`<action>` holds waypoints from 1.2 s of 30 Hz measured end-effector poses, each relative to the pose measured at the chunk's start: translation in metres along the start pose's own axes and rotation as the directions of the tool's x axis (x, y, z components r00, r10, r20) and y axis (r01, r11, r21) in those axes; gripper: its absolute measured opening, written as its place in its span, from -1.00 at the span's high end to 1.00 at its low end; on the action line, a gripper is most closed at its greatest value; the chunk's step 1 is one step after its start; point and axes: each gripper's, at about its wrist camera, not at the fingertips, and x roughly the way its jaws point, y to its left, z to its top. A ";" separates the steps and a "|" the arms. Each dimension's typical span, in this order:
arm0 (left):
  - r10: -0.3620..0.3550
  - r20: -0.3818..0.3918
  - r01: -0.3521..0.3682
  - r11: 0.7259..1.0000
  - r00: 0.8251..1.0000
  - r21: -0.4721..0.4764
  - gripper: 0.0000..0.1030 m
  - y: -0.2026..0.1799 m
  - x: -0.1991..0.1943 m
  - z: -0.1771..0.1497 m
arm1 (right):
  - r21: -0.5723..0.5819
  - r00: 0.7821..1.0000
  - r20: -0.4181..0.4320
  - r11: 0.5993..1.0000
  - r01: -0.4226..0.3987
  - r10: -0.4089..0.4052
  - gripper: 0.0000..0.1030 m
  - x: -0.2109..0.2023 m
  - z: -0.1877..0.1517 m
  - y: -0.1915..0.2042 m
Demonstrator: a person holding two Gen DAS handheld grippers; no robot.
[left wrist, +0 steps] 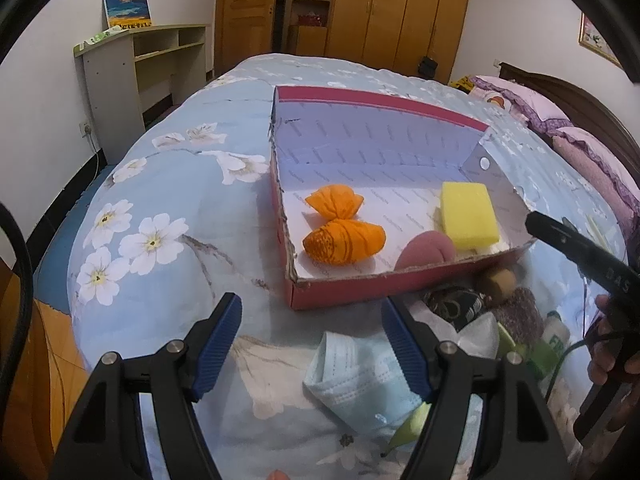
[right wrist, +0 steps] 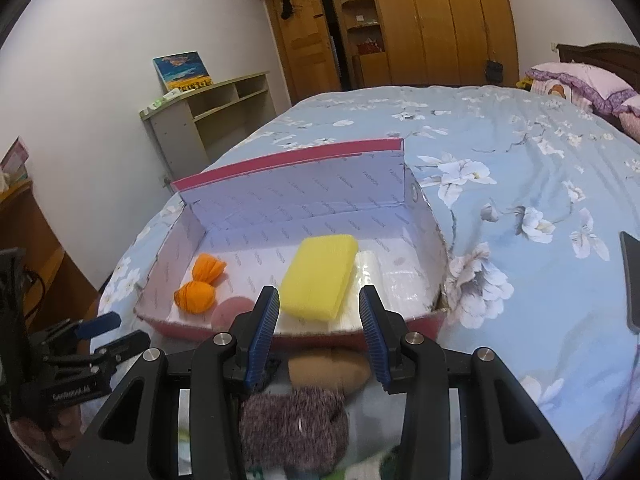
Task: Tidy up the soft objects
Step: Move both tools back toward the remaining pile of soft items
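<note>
An open red box with a white lining lies on the flowered bedspread. It holds an orange knotted cloth, a pink puff and a yellow sponge that rests on something white. My left gripper hangs open in front of the box, with a blue face mask under its right finger. In the right wrist view my right gripper is open over the box's near wall. The yellow sponge lies just beyond its tips, untouched. Below it lie a tan egg-shaped sponge and a fuzzy grey-brown piece.
A dark patterned item, a white-green bottle and a yellow-green piece lie near the mask. A dark flat slab sits at the right edge. Pink pillows, a desk shelf and a wardrobe ring the bed.
</note>
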 end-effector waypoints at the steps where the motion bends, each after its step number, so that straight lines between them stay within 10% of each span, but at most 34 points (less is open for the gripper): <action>1: 0.000 -0.002 0.000 1.000 1.000 -0.001 -0.48 0.000 -0.001 -0.001 | -0.010 1.000 0.002 1.000 0.003 -0.003 0.17 -0.004 -0.003 0.001; 36: -0.101 -0.141 0.094 0.994 0.985 -0.054 -0.48 -0.002 -0.009 -0.040 | -0.177 1.000 -0.016 0.984 0.000 -0.003 0.17 -0.047 -0.055 0.022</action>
